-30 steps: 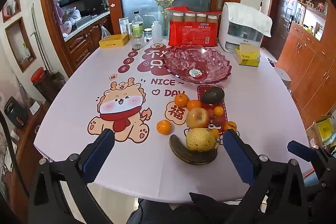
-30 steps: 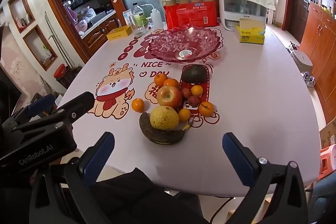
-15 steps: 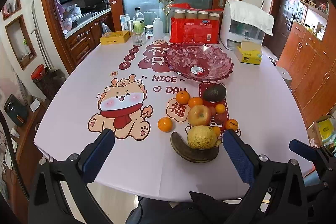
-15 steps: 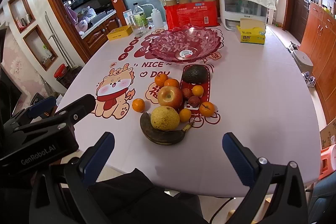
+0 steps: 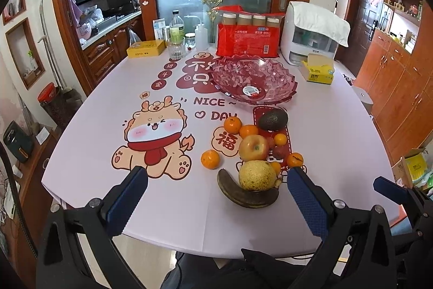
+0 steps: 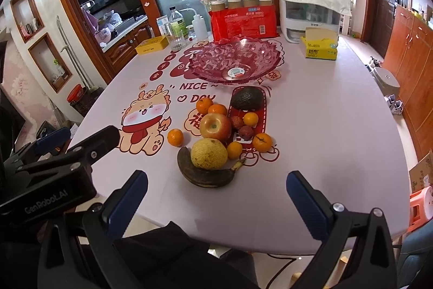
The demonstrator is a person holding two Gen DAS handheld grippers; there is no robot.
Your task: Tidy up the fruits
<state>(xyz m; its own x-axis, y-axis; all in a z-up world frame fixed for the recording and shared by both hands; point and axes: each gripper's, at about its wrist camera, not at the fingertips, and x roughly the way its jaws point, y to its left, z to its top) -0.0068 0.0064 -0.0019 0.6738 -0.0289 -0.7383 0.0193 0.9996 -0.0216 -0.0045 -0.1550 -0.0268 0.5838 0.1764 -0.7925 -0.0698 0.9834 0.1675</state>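
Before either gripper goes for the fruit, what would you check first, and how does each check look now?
1. Left gripper open and holding nothing: ok.
2. Right gripper open and holding nothing: ok.
3. Bowl has room for fruit: ok, only a sticker shows inside.
4. Fruit is unobstructed: ok, the banana and melon lie nearest the table edge, with nothing in front of them.
5. Melon can be lifted alone: not ok, it rests against the banana and may shift it.
6. Lone orange stands apart from the pile: ok.
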